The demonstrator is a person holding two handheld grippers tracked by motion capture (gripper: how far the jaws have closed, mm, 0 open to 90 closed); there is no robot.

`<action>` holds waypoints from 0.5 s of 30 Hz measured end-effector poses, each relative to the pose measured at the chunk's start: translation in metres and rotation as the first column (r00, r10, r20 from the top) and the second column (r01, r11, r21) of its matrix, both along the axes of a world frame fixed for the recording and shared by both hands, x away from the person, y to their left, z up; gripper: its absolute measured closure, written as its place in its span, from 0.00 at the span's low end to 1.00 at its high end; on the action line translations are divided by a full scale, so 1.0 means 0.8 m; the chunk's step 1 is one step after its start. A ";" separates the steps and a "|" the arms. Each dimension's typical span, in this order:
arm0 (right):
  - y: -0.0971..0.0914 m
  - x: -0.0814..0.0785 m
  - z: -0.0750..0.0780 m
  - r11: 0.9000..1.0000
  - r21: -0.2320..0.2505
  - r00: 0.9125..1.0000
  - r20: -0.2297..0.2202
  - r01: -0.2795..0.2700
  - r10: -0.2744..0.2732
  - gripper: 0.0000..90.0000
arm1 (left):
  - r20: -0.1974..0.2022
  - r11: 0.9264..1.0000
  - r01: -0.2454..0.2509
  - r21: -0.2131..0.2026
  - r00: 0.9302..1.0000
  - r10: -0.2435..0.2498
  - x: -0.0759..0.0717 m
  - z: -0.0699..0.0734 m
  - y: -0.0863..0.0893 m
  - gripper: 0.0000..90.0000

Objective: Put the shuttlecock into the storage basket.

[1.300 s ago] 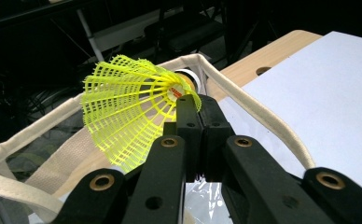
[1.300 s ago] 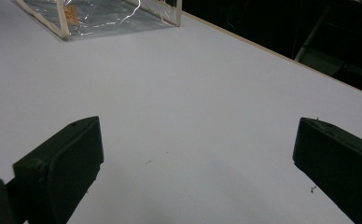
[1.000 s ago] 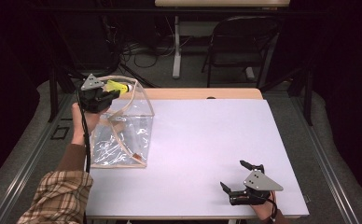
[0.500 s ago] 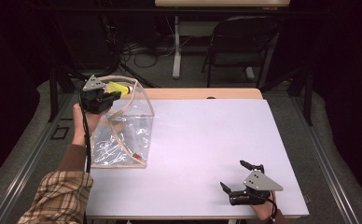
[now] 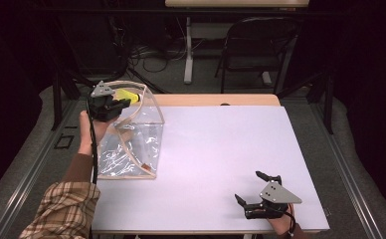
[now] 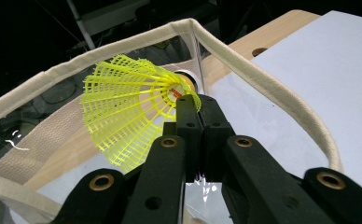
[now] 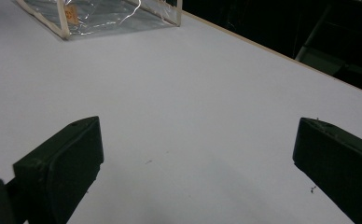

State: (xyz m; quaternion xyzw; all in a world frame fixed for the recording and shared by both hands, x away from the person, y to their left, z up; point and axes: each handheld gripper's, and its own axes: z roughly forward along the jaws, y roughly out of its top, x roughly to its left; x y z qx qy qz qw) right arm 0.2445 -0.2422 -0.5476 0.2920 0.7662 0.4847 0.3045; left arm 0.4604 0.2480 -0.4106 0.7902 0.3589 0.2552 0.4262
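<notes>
Shuttlecock (image 6: pixel 137 105) clamped at cork end in left claw (image 6: pixel 193 105), held over open mouth of bag (image 5: pixel 131 144); drop into bag still to come, by my read. Right claw (image 5: pixel 255 191) idle near front bench (image 5: pixel 221 149) edge, jaws wide apart, nothing between. Bag stands at left bench edge; wide open bench between the 2 claws.

Left gripper (image 5: pixel 126 98) raised, jaws clamped; right gripper (image 5: pixel 254 189) low, jaws wide.
</notes>
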 end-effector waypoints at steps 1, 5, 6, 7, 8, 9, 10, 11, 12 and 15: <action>0.000 0.000 0.000 1.000 0.000 1.000 0.000 0.000 0.000 0.01 | -0.002 1.000 0.000 0.001 1.000 0.000 0.000 0.000 0.000 0.98; 0.000 0.000 0.000 1.000 0.000 1.000 -0.001 -0.001 0.001 0.01 | -0.008 1.000 0.001 0.003 1.000 -0.001 0.002 -0.002 -0.001 0.98; 0.000 0.000 0.000 1.000 0.000 1.000 -0.001 -0.001 0.001 0.01 | -0.009 1.000 0.001 0.003 1.000 -0.001 0.002 -0.002 -0.001 0.98; 0.000 0.000 0.000 1.000 0.000 1.000 -0.001 -0.002 0.002 0.01 | -0.010 1.000 0.002 0.003 1.000 -0.002 0.003 -0.003 -0.002 0.98; 0.000 0.000 0.000 1.000 0.000 1.000 -0.001 -0.002 0.002 0.01 | -0.013 1.000 0.001 0.006 1.000 -0.001 0.003 -0.003 -0.002 0.98; 0.000 0.000 0.000 1.000 0.000 1.000 0.000 -0.001 0.001 0.01 | -0.013 1.000 0.002 0.007 1.000 -0.002 0.004 -0.003 -0.002 0.98; 0.000 0.000 0.000 1.000 0.000 1.000 -0.001 -0.002 0.002 0.01 | -0.016 1.000 0.002 0.008 1.000 -0.002 0.004 -0.004 -0.003 0.98; 0.000 0.000 0.000 1.000 0.000 1.000 -0.001 -0.002 0.002 0.01 | -0.017 1.000 0.002 0.009 1.000 -0.002 0.004 -0.005 -0.003 0.98; 0.000 0.000 0.000 1.000 0.000 1.000 -0.001 -0.002 0.002 0.01 | -0.018 1.000 0.003 0.012 1.000 -0.002 0.005 -0.005 -0.003 0.98; 0.000 0.000 0.000 1.000 0.000 1.000 0.000 -0.001 0.001 0.01 | -0.023 1.000 0.002 0.010 1.000 -0.002 0.006 -0.007 -0.003 0.98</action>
